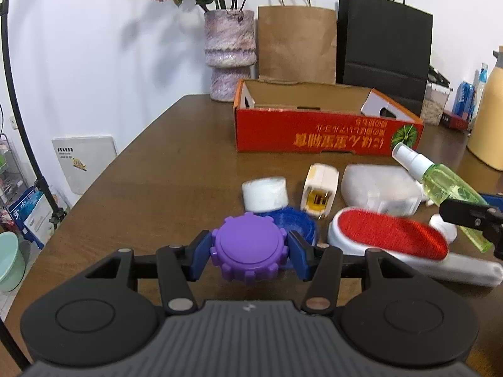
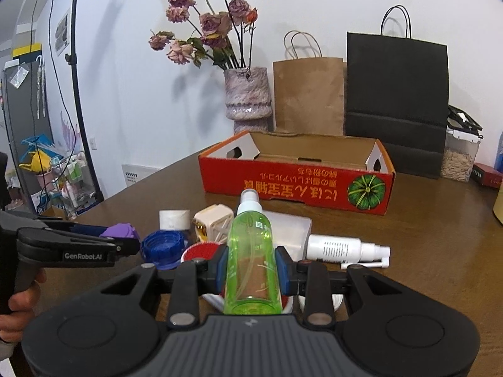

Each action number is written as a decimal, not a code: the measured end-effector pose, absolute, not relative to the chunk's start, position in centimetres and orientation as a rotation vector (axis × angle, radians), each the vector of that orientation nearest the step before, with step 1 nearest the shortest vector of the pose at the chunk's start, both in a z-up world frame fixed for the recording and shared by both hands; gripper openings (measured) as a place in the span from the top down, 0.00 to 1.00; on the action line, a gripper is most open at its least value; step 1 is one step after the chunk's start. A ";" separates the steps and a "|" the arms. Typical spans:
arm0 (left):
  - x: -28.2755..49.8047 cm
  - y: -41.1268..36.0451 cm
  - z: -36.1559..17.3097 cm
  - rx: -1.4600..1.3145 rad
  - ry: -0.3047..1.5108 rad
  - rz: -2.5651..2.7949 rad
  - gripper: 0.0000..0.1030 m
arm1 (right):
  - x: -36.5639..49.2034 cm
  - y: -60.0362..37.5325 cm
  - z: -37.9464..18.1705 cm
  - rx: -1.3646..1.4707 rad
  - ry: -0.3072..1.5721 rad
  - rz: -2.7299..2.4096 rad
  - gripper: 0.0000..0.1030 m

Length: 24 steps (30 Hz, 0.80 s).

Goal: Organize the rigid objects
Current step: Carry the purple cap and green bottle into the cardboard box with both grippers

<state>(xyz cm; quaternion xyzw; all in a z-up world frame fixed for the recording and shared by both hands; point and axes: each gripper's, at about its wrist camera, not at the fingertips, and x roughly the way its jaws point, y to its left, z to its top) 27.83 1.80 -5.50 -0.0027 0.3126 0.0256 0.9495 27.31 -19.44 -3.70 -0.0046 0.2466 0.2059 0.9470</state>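
The left gripper (image 1: pixel 249 253) is clamped on a purple cap (image 1: pixel 248 248), its blue pads pressing the toothed rim on both sides, and the cap is held just above the wooden table (image 1: pixel 176 169). Right behind it a blue cap (image 1: pixel 297 224) lies open side up, with a small white tub (image 1: pixel 265 193) and a cream plug-like block (image 1: pixel 320 193) beyond.

The right gripper (image 2: pixel 251 271) is closed on a green spray bottle (image 2: pixel 251 260), squeezing its clear body with the white nozzle pointing away toward the box. The bottle is off the table, hanging over a red-faced lint brush (image 1: pixel 389 235) with a white handle. A flat white container (image 1: pixel 380 188) sits behind the brush, and a white pump bottle (image 2: pixel 342 249) lies on its side just right of the right gripper.

Farther back stands an open red box (image 2: pixel 295 185) with a pumpkin printed on it, its inside showing bare cardboard. Behind it, against the wall, are a vase (image 2: pixel 247 94) of dried roses, a brown bag (image 2: pixel 309 97) and a black bag (image 2: pixel 396 100).
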 end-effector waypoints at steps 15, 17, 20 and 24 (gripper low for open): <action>32.0 -0.5 -1.8 -0.006 0.546 0.024 0.47 | 31.2 -19.9 -1.3 0.017 0.436 0.398 0.70; 32.8 -0.9 -1.5 -0.008 0.540 0.023 0.47 | 31.9 -20.0 -1.2 0.021 0.431 0.393 0.70; 34.1 -1.3 -1.3 -0.016 0.538 0.018 0.47 | 33.0 -20.1 -0.9 0.028 0.425 0.387 0.70; 35.5 -1.7 -1.0 -0.021 0.526 0.023 0.47 | 34.5 -20.2 -0.7 0.032 0.417 0.380 0.70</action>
